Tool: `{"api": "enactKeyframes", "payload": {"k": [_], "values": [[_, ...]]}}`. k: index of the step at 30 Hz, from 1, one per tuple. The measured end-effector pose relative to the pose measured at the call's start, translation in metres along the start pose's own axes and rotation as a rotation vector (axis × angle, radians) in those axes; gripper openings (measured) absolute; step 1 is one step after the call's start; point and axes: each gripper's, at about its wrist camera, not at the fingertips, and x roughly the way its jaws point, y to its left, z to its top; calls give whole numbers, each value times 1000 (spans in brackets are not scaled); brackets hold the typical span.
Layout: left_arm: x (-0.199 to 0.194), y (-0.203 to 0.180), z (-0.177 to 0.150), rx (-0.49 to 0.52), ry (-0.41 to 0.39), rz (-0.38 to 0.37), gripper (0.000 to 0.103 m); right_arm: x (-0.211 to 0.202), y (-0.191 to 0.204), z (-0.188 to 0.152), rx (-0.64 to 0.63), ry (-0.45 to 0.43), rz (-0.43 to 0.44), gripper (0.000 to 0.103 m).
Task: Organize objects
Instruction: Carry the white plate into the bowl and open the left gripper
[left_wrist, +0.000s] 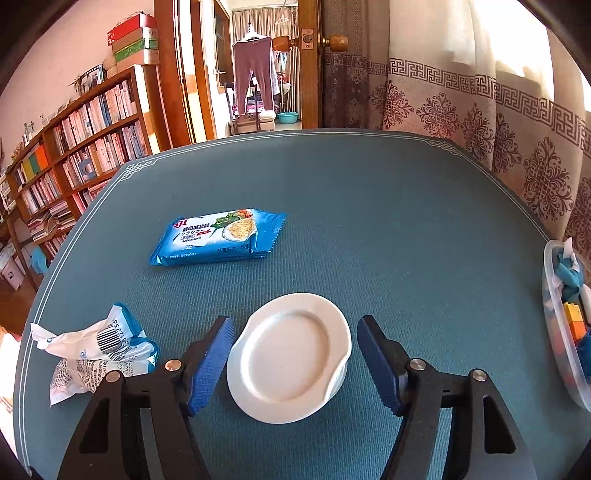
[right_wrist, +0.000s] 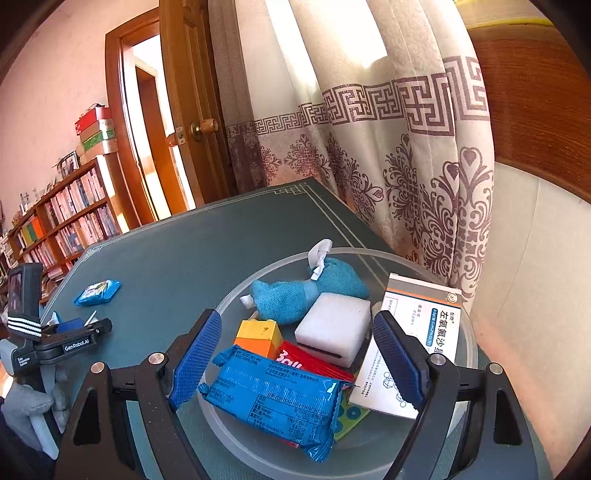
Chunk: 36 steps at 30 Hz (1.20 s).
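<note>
A small white plate (left_wrist: 290, 356) lies on the teal table (left_wrist: 369, 221) between the blue pads of my left gripper (left_wrist: 293, 321). The jaws stand open, with a narrow gap on each side of the plate. Behind it lies a blue cracker packet (left_wrist: 218, 236), and a crumpled white-and-blue wrapper (left_wrist: 96, 354) sits to the left. My right gripper (right_wrist: 295, 317) hangs open over a clear round container (right_wrist: 258, 275). In the container are a blue packet (right_wrist: 273, 402), a blue cloth (right_wrist: 291, 295), a white sponge (right_wrist: 332, 328), a yellow-orange block (right_wrist: 258, 338) and a medicine box (right_wrist: 413, 332).
The container (left_wrist: 561, 354) shows at the table's right edge in the left wrist view. A patterned curtain (right_wrist: 388, 166) hangs close behind the table. A bookshelf (left_wrist: 74, 155) and an open wooden door (left_wrist: 310, 62) stand beyond. The left gripper's body (right_wrist: 74, 339) shows at far left.
</note>
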Motion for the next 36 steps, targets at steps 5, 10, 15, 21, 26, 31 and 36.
{"api": "enactKeyframes", "payload": {"k": [5, 10, 15, 21, 26, 31, 36], "values": [[5, 6, 1, -27, 31, -13, 73, 2, 0, -1, -1, 9, 11, 85], [5, 3, -2, -8, 38, -20, 69, 1, 2, -4, -5, 13, 24, 85], [-7, -3, -1, -5, 1, -66, 69, -1, 4, -7, -4, 11, 27, 85], [-24, -35, -1, 34, -22, -168, 69, 1, 1, -7, 4, 18, 12, 85], [-33, -76, -4, 97, -14, -283, 69, 0, -8, -7, 19, 19, -10, 85], [-41, -117, -2, 158, -14, -359, 69, -1, -20, -5, 44, 13, -28, 85], [-47, -142, 4, 193, -31, -401, 69, 0, -28, -4, 54, 14, -34, 85]]}}
